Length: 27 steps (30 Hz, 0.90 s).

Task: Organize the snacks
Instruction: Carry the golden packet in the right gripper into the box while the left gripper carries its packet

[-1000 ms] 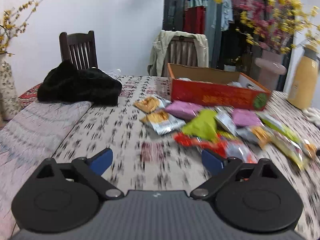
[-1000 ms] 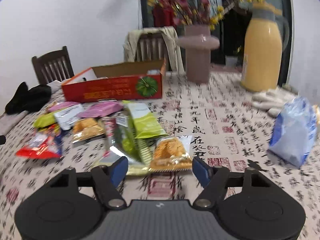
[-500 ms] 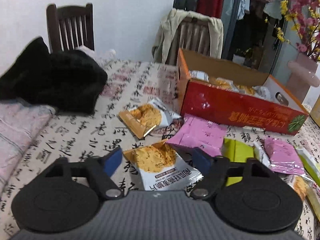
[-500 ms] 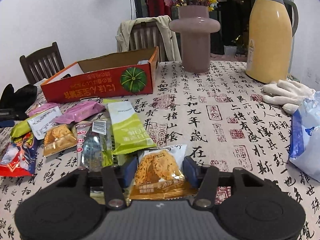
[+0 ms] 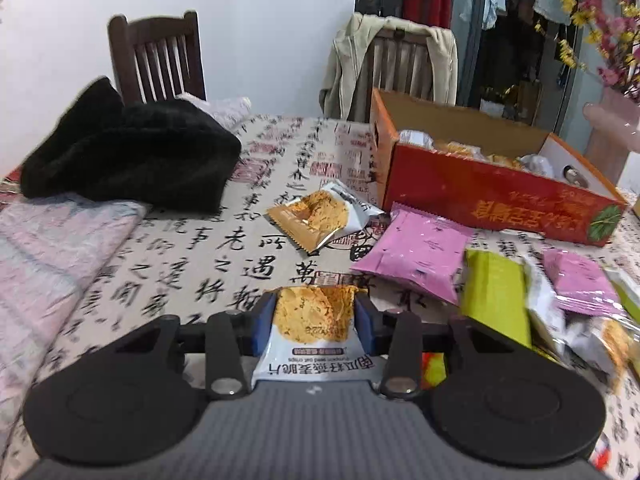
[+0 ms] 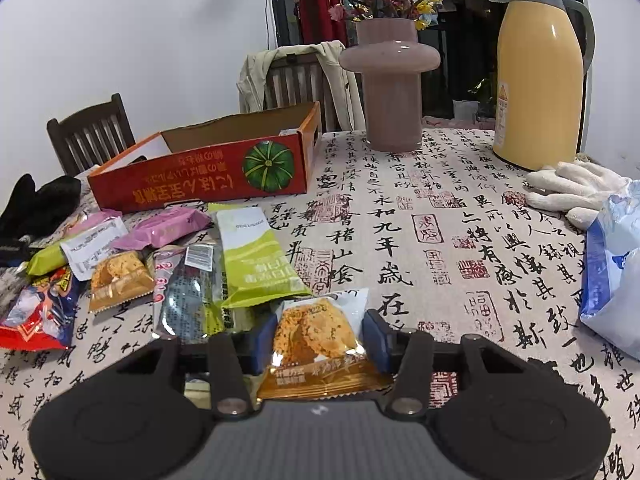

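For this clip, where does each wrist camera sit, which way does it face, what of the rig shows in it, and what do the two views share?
Left wrist: on the left gripper, low over the table, facing the red box and black cloth; its fingers pinch a crisp packet.
Right wrist: on the right gripper, facing the vase and yellow flask; its fingers flank a second crisp packet.
Shared: red box, the jacket-draped chair, pink and green snack packets.
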{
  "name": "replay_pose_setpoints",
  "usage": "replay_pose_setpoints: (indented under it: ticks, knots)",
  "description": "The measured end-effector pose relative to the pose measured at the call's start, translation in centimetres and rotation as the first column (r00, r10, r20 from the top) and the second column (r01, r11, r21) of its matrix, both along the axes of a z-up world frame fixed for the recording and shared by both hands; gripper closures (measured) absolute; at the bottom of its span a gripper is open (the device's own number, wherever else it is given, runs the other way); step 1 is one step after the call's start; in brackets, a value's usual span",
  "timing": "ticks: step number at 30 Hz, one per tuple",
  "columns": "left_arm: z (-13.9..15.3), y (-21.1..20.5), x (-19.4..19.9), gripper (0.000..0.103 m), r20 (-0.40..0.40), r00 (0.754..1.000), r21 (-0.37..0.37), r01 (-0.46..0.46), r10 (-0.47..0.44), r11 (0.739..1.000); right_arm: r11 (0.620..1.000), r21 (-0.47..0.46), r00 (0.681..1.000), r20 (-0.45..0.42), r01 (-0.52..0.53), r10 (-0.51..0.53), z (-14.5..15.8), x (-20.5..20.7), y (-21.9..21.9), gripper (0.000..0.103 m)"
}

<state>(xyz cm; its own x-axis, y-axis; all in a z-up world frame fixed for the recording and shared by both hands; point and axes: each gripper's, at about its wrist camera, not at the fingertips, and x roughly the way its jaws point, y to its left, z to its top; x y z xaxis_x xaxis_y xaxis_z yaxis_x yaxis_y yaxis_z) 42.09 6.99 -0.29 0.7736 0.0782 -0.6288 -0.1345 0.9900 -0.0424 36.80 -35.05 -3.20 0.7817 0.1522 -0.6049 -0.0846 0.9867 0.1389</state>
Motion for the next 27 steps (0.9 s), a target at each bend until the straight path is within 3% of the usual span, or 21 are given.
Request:
replay_pose_setpoints:
  ticks: [6,16,27]
  knots:
    - [3.0,-0.6,-6.9,0.061,0.086,0.996,0.009,0.006,-0.007,1.0,0.999,-0.038,1.0,0.013,0.018,-0.018,0.8,-1.5,0.5,0.059]
    - [4.9,-1.4,-18.6,0.06,0.153,0.983,-0.004,0.104,-0.103,0.995,0.999,-0.02,0.997,0.068,-0.046,0.048,3.1,-11.0,3.1,0.059]
    - [5.7,-1.0,-25.4,0.06,0.233,0.962,-0.005,0.146,-0.141,0.989,0.995,-0.049,0.989,0.119,-0.085,0.09,5.7,-17.7,6.3,0.059]
